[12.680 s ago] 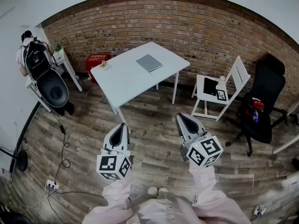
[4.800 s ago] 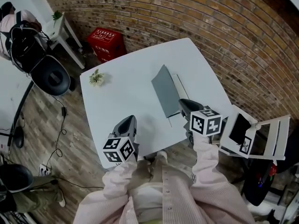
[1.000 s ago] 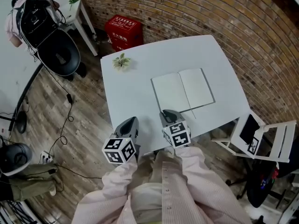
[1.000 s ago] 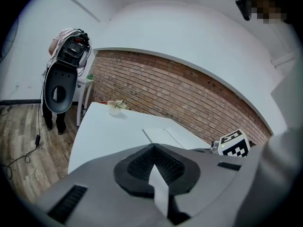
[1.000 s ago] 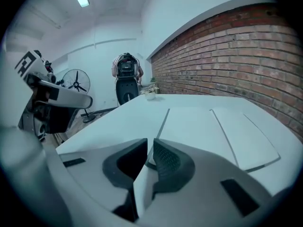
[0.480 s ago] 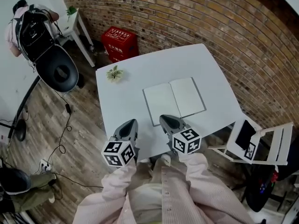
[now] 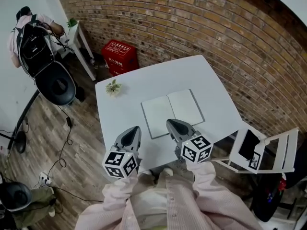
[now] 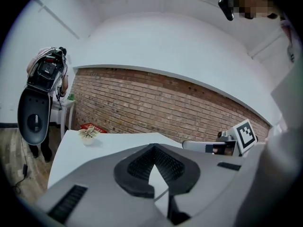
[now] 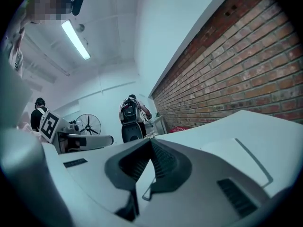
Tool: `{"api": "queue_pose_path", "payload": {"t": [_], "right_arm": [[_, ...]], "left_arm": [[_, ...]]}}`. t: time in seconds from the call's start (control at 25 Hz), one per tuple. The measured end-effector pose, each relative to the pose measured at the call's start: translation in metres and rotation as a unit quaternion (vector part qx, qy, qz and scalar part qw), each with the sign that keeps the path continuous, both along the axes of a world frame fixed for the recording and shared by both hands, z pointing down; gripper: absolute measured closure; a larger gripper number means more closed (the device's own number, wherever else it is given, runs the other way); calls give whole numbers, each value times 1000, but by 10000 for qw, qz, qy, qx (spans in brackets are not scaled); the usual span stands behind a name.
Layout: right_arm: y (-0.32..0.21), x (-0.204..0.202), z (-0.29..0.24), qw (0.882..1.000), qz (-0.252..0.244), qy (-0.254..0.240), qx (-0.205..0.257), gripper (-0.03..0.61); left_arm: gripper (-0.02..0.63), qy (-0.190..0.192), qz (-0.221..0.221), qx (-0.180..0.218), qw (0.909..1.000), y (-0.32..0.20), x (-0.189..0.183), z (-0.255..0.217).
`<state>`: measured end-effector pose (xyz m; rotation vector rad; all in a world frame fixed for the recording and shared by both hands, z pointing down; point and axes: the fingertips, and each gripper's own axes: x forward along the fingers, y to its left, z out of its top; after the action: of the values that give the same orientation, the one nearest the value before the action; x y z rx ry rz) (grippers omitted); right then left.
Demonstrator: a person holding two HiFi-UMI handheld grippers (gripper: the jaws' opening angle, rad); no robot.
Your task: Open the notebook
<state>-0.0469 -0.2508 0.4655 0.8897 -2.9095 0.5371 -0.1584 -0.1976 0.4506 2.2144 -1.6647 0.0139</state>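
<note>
Hovering over the table's (image 7: 201, 75) near edge, our left gripper (image 7: 134, 129) was pressed together, empty; the right gripper (image 7: 171, 123) had just closed on nothing. The notebook (image 7: 171, 112) lay open mid-table, so we judged it best to leave its pages undisturbed.

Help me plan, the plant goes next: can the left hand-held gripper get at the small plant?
Probably yes. Only bare table lies between the left hand-held gripper and the small plant; the open notebook sits off to the right. Its shut jaws would need opening first.
</note>
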Motion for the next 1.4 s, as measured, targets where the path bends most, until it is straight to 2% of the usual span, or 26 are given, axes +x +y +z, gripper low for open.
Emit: {"api": "queue_pose_path", "payload": {"t": [0.24,0.56,1.08,1.4], "right_arm": [[-7,25,-24,9994,183,-141,259,574],[-10,51,-48,9971,407,-168,619,574],[-10,76,-78,9908,730,-218,1114,575],[-15,88,-84,9873,948,-166,1265,575]], "left_arm": [[621,-212,-31,395,9990,-3,3,-23],[621,-481,-223,726,9960,-1,2,-47],[621,-705,-468,981,9916,5,-8,-70],[621,-787,-624,993,9900,8,-15,-73]]}}
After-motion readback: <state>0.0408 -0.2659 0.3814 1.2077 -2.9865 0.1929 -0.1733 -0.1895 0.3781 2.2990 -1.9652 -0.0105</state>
